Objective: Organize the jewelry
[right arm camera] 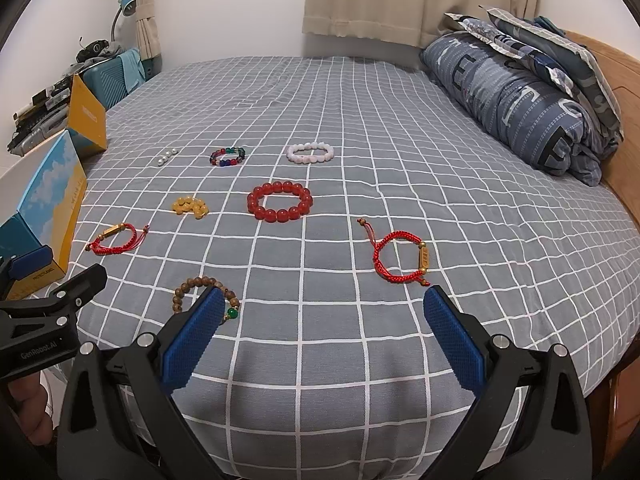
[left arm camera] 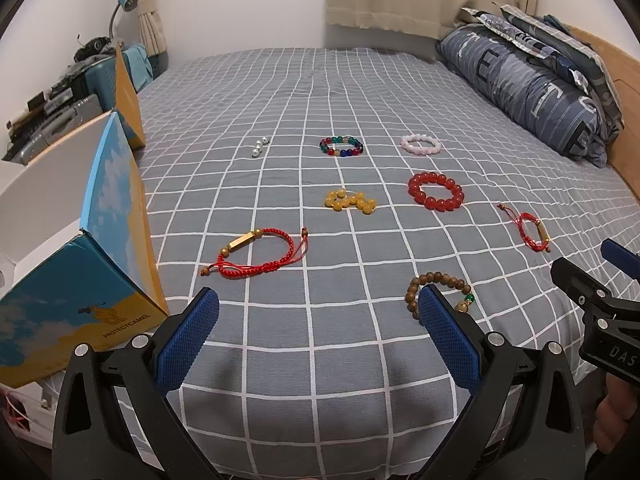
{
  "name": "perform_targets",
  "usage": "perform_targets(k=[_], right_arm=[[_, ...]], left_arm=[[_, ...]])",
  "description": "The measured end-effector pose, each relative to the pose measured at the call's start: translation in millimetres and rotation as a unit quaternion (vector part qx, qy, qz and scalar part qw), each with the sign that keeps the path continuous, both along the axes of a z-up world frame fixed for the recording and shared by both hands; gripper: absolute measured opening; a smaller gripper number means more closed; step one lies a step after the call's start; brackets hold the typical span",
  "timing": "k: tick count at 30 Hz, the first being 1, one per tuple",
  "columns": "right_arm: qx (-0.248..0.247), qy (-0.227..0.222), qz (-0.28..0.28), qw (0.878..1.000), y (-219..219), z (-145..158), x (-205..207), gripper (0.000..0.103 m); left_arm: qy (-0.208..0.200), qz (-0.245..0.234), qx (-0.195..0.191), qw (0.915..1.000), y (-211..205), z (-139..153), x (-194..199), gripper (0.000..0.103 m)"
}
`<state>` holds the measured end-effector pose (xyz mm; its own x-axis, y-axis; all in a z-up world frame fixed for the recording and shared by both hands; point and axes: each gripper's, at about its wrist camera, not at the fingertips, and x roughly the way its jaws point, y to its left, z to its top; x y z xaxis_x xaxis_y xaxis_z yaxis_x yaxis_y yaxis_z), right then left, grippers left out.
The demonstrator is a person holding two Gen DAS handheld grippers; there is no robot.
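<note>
Several bracelets lie on the grey checked bed sheet. A wooden bead bracelet lies nearest, partly behind my left gripper's right finger; it also shows in the right wrist view. Two red cord bracelets lie left and right. Further off lie a yellow bead bracelet, a red bead bracelet, a multicolour one, a pink one and a pearl strand. My left gripper and right gripper are both open and empty above the bed's near edge.
An open blue and yellow cardboard box stands at the bed's left edge. A rolled blue duvet and pillows lie along the wooden headboard on the right. A shelf with clutter and a lamp is at the far left.
</note>
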<state>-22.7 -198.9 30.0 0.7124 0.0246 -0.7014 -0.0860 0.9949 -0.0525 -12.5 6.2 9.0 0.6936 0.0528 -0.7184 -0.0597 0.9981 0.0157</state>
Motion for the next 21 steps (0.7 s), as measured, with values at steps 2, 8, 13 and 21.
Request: perform_targets(k=[2,8,13,21], right_arm=[[0.000,0.000,0.000,1.000,-0.3,0.1,0.1,0.096],[0.001,-0.001,0.000,1.000,-0.5,0.3,-0.4,0.096],[0.000,-0.001,0.001,1.000,0.2,1.7,0.0,0.096],[-0.003,0.007,-0.007,1.000,-12.6,5.1,32.7,0.096]], left_arm=[[0.000,0.000,0.000,1.0000,-0.2,-0.1,0.0,0.097],[0.000,0.000,0.000,1.0000,-0.2,-0.1,0.0,0.097],[0.003,0.000,-0.004,1.0000,0.2,0.5,2.8,0.097],[0.016,-0.009,-0.026,0.9995,12.3,9.6,61.7,0.097]])
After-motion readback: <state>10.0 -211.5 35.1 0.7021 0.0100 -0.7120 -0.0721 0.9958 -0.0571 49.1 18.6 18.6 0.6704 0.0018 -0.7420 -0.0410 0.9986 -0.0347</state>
